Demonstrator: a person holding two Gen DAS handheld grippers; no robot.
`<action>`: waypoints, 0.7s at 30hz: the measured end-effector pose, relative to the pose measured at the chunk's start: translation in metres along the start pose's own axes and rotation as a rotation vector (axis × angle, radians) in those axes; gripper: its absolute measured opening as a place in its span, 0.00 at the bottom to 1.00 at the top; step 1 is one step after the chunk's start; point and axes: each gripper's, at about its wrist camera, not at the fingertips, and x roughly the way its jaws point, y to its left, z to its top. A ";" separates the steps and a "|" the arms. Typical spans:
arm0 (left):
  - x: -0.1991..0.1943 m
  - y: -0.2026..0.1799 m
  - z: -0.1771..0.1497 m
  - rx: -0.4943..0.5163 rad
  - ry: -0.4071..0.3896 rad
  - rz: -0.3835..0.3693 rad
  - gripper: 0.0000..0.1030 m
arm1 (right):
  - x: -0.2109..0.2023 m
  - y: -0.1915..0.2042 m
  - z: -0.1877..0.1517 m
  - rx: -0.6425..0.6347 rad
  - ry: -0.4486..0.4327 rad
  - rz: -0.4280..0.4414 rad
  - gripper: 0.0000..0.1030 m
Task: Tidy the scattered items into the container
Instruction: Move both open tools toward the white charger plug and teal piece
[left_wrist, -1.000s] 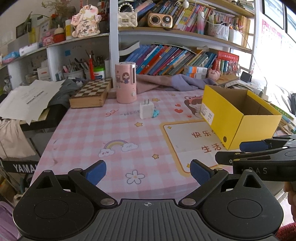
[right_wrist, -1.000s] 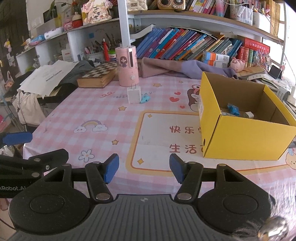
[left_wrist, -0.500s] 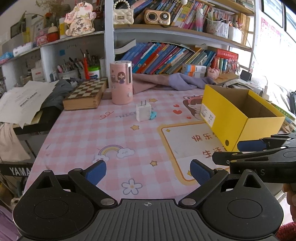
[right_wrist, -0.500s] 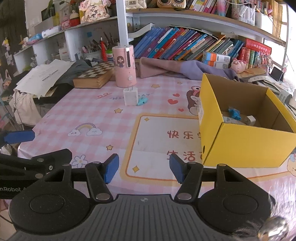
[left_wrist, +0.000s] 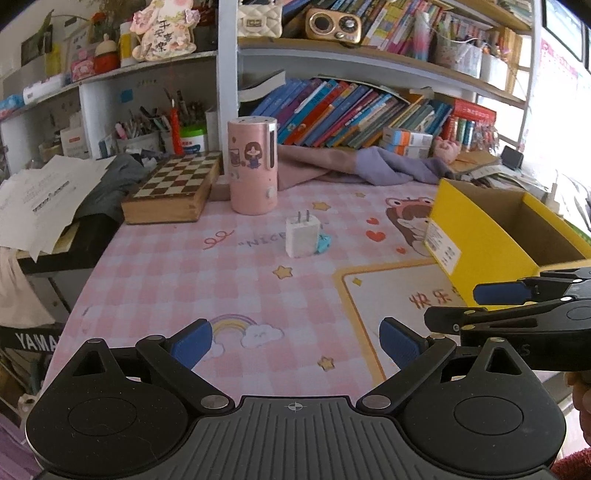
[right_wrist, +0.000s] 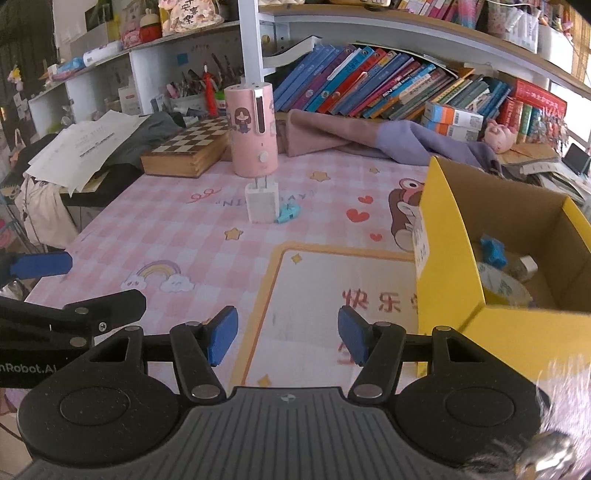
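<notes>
Your counter (right_wrist: 155, 236), under its pink checked cloth, fills the middle of both views and is nearly bare of loose items. The yellow box (right_wrist: 454, 291) sits at the right edge of the frame with its top open. In the right wrist view you can see things already lying in its bottom: a roll of tape (right_wrist: 498, 282), a small blue piece (right_wrist: 493, 251) and a small white piece (right_wrist: 526, 266). So part of the tidying looks done.

What looks left is a pair just above frame centre: a white plug adapter (right_wrist: 261, 203) standing with its prongs up, and a little light-blue item (right_wrist: 288, 214) touching its right side. Both lie well apart from the box, in front of the pink cylinder (right_wrist: 253, 129), which, like the chessboard case (right_wrist: 188, 147) to its left, may belong on the counter; you cannot tell from here.

Your left gripper (left_wrist: 295, 341) has its jaws spread wide with nothing between them. Your right gripper (right_wrist: 288, 336) also holds its jaws apart and empty. Neither has reached the adapter yet, so one or two pickups likely remain.
</notes>
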 end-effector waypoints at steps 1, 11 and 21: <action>0.004 0.001 0.003 -0.002 0.003 0.001 0.96 | 0.004 -0.002 0.004 -0.001 0.001 0.002 0.56; 0.042 0.004 0.027 0.009 0.019 0.010 0.96 | 0.043 -0.016 0.039 0.001 0.012 0.017 0.56; 0.081 0.006 0.048 0.014 0.016 0.020 0.96 | 0.078 -0.034 0.073 0.049 0.003 0.014 0.55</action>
